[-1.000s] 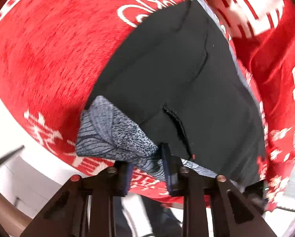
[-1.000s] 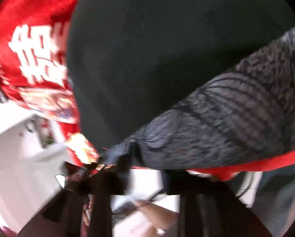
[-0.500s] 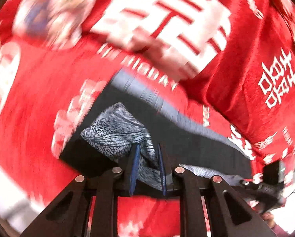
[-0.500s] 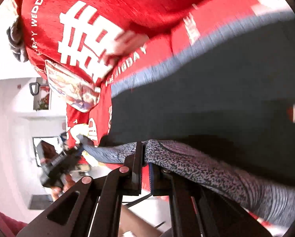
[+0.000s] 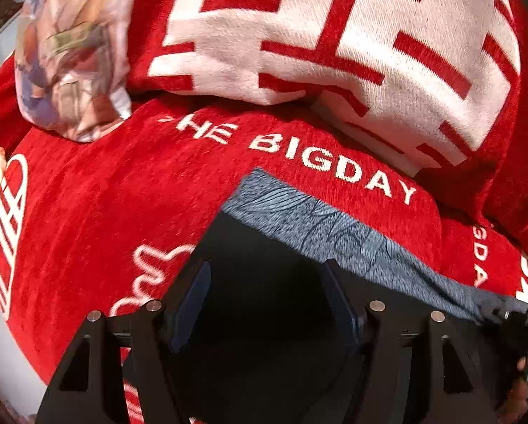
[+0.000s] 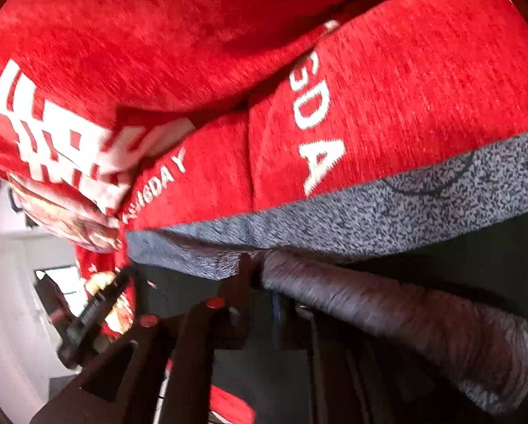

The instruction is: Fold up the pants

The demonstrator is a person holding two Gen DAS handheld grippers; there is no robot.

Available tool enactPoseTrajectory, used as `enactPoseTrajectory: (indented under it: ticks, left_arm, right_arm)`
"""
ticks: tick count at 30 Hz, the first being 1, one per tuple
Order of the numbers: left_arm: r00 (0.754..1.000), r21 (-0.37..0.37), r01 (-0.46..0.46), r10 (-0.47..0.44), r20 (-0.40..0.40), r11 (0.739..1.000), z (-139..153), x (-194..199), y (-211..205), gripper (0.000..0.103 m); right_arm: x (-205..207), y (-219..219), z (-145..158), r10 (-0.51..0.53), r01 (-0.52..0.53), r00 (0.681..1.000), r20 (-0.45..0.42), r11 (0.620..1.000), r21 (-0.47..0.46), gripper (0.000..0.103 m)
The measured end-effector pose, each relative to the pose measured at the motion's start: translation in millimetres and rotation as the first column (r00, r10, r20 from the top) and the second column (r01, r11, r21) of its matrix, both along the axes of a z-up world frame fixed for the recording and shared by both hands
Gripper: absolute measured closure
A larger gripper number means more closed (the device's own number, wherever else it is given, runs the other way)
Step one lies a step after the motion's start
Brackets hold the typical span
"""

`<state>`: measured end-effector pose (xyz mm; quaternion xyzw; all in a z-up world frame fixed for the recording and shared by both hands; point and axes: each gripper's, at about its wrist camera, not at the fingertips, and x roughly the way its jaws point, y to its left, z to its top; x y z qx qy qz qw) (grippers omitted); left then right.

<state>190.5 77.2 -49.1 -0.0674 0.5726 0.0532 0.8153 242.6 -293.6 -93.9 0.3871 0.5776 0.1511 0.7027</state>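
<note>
The pants are black with a grey patterned waistband. They lie on a red blanket (image 5: 105,190) with white lettering. In the left wrist view the waistband (image 5: 320,233) runs diagonally just beyond my left gripper (image 5: 264,293), which is open with black pants fabric (image 5: 260,258) under and between its fingers. In the right wrist view my right gripper (image 6: 260,282) is shut on a rolled grey edge of the pants (image 6: 369,304), right at the flat waistband (image 6: 369,208). The left gripper shows at the left in that view (image 6: 94,304).
A red and white pillow (image 5: 334,42) lies on the blanket beyond the pants. A pale printed cushion (image 5: 69,53) sits at the upper left. White room walls (image 6: 13,282) show at the left of the right wrist view.
My left gripper has let go of the grey waistband and opened. Both grippers have carried the pants edge forward, so the fold now lies against the waistband near the pillow.
</note>
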Motion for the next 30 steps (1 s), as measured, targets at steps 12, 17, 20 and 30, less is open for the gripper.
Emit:
enactPoseTrajectory:
  ticks: [12, 17, 20, 30]
  left_arm:
    - [0.887, -0.141, 0.434, -0.450, -0.106, 0.890, 25.9, -92.6, -161.2, 0.036]
    - [0.784, -0.265, 0.566, -0.609, -0.120, 0.780, 20.4, -131.4, -257.5, 0.036]
    - [0.733, -0.324, 0.607, -0.669, -0.125, 0.726, 15.6, -145.8, -302.4, 0.036]
    - [0.604, -0.379, 0.695, -0.782, -0.153, 0.611, -4.7, -180.5, -398.3, 0.036]
  right_arm:
    - [-120.4, -66.3, 73.9, -0.023, 0.027, 0.998, 0.064, 0.998, -0.055, 0.032]
    - [-227.4, -119.4, 61.2, -0.197, 0.195, 0.980, -0.006, 0.976, -0.096, 0.032]
    - [-297.1, -142.0, 39.6, -0.320, 0.310, 0.944, -0.082, 0.943, -0.117, 0.032]
    - [-395.9, -163.1, -18.4, -0.452, 0.436, 0.880, -0.146, 0.890, -0.129, 0.034]
